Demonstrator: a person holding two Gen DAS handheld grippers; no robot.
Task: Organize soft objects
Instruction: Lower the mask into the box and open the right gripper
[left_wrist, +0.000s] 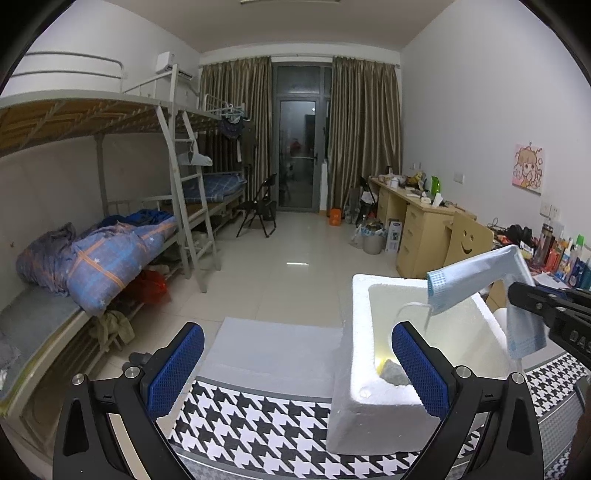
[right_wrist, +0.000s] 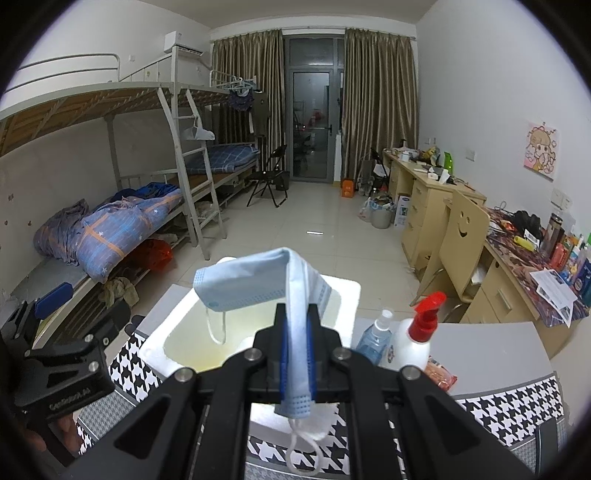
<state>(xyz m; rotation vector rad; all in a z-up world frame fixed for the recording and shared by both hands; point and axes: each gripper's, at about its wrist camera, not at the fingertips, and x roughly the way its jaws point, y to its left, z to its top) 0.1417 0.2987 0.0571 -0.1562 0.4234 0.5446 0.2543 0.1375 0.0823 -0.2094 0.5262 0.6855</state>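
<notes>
The right gripper (right_wrist: 295, 321) has its jaws pressed together on a light-blue face mask (right_wrist: 255, 280), pinching it near the middle so that one half folds forward and droops over the open white foam box (right_wrist: 351, 295) while the other half trails back between the jaws, its white ear loop (right_wrist: 303, 446) dangling toward the camera. The left gripper (left_wrist: 295, 369) stands spread wide and holds nothing; it hovers beside the foam box, one blue pad over the box's near corner. The box sits on a houndstooth cloth (left_wrist: 258, 424), and inside it a small grey-and-yellow item (left_wrist: 393, 371) lies at the bottom; what it is cannot be told. The step in hand appears to be dropping the mask into the box. To do it well, the mask's hanging front half should be well over the box's hollow, not its rim, before the jaws part, since the limp fabric will fall wherever its bulk sits. Lowering a little first would keep the loose loop from catching on the foam edge or on the jaw. The spray bottle with the red trigger (right_wrist: 417, 332) and the clear blue-tinted bottle (right_wrist: 375, 339) stand just beside the box, on the far side from the left gripper, so any swing of the right gripper should stay away from them.
</notes>
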